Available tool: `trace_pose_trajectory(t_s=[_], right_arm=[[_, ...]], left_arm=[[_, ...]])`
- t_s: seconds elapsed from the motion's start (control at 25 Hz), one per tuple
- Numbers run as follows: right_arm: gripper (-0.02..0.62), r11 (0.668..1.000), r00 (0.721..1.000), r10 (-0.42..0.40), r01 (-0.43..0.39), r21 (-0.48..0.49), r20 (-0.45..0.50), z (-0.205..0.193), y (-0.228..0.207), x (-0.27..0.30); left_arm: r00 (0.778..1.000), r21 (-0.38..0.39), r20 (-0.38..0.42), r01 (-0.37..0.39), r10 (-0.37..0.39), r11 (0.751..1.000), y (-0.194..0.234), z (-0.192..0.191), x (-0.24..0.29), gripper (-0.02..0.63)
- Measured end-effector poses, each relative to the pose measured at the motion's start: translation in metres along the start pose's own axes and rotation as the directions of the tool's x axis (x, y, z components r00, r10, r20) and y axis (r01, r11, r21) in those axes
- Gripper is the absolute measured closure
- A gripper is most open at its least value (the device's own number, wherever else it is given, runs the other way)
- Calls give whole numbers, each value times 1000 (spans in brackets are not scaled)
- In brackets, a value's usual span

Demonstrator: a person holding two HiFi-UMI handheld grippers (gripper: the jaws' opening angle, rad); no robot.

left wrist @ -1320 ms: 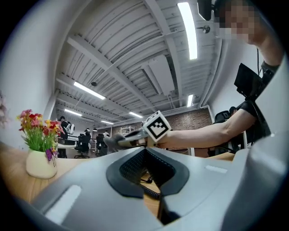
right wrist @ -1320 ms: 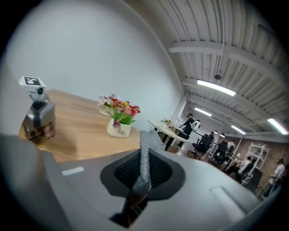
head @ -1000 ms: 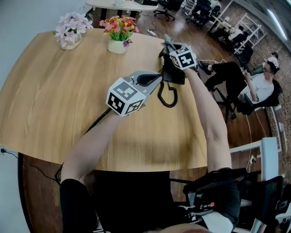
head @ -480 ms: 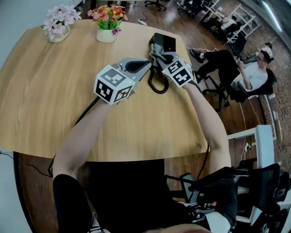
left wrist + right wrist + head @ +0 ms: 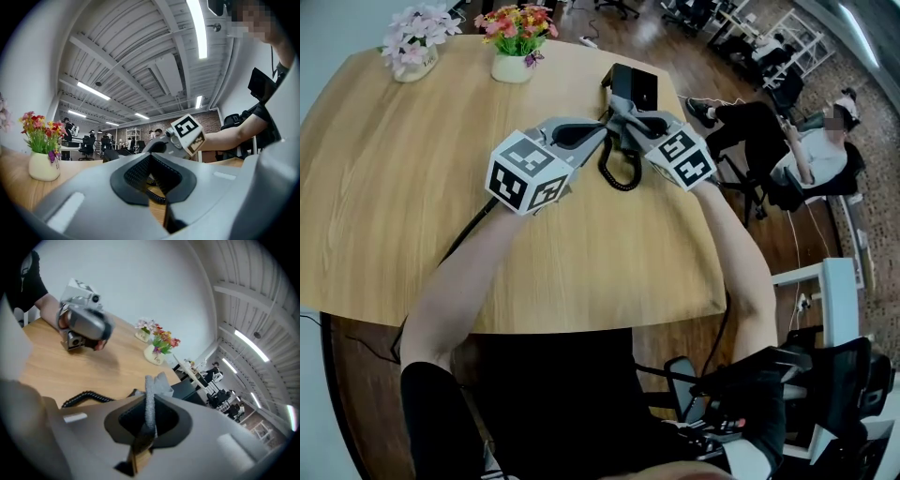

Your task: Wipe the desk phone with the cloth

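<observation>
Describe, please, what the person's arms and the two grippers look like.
The left gripper and the right gripper are light grey plastic shells, with black ribbed pads lining the jaws. Each carries a cube printed with black-and-white square markers. The forearms are bare; a black short sleeve covers the left upper arm.

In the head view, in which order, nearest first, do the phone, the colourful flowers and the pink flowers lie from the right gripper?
1. Phone, directly beyond the right gripper.
2. Colourful flowers, farther off to the left.
3. Pink flowers, farthest, at the far left.
</observation>
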State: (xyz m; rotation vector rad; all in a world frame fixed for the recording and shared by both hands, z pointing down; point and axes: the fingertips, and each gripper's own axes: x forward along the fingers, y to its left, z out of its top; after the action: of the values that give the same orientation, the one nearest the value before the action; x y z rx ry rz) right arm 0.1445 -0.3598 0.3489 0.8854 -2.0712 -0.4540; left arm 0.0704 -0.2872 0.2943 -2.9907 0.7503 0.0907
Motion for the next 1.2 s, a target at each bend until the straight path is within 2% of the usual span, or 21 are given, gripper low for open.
trace_pose_trajectory(t_s=[0.12,0.28,0.4,0.56,0.68,0.8,1.0,1.2], right_arm=[[575,989,993,-99,91,117,58,18,-58,13],[575,951,964,-250,226,213,90,34,-121,37],[575,934,949,-307,288,211,64,36,-148,63],[575,935,951,-308,307,175,-23,24,-159,95],[575,940,956,-292,293,177,-36,16,-150,96],[575,960,967,-254,255,113,-23,16,-124,87],[577,987,988,-152,152,45,0,7,-56,60],[577,998,998,-62,62,-28,-7,-11,15,27]], left_arm=[[1000,-3,-3,-1,1,1000,2,-2,1,603],[1000,-5,-11,2,-2,1000,1,-3,3,603],[1000,-8,-17,6,-6,1000,0,-5,4,603],[1000,-10,-13,12,-12,1000,0,-4,5,603],[1000,-9,-16,20,-20,1000,-2,-4,3,603],[1000,-3,-19,20,-20,1000,-2,-4,1,603],[1000,-2,-19,13,-13,1000,-1,-3,1,603],[1000,-2,-22,4,-4,1000,-1,-4,-1,603]])
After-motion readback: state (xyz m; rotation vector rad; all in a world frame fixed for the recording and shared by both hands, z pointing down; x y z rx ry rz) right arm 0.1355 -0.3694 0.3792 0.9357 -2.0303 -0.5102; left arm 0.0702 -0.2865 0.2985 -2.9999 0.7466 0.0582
